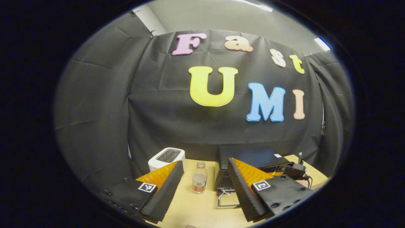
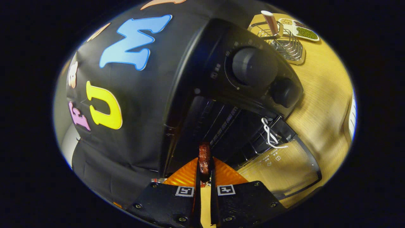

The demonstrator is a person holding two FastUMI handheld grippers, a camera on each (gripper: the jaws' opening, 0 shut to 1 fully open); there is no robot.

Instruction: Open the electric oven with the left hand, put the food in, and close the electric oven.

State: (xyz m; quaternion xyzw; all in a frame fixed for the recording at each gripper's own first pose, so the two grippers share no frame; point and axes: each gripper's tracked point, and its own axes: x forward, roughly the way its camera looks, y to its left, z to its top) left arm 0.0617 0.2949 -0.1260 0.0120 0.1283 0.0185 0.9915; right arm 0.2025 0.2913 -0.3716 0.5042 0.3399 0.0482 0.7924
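Left gripper view, left to right: white toaster (image 1: 166, 157) standing at the back edge of the wooden table (image 1: 202, 209), against the black cloth wall; left gripper (image 1: 205, 180) held above the table with its two fingers spread wide apart and nothing between them; small clear bottle (image 1: 199, 177) with a pale cap, upright on the table, seen in the gap between the fingers; black oven (image 1: 253, 156) at the back of the table, its door (image 1: 227, 198) dropped open toward the camera with a white clip at its handle; right gripper (image 1: 295, 171) farther off at the right, just beside the oven's front, partly hidden by the near finger. Right gripper view, tilted strongly, left to right: black cloth wall; oven body with its open cavity (image 2: 218, 126) and wire rack lines inside; right gripper (image 2: 204, 177) at the bottom, fingers drawn close together and clamped on a reddish-brown piece of food (image 2: 204, 160), which stands between the tips at the mouth of the open cavity, above the lowered door; two round black knobs (image 2: 253, 68) on the oven's control panel; glass door (image 2: 281, 167) lying open and level, white clip (image 2: 270, 134) hanging by its hinge side; metal wire rack (image 2: 286, 42) with a pale-handled tool standing in it, at the far end of the table; divided tray (image 2: 299, 30) of green and brown food just beyond the rack.
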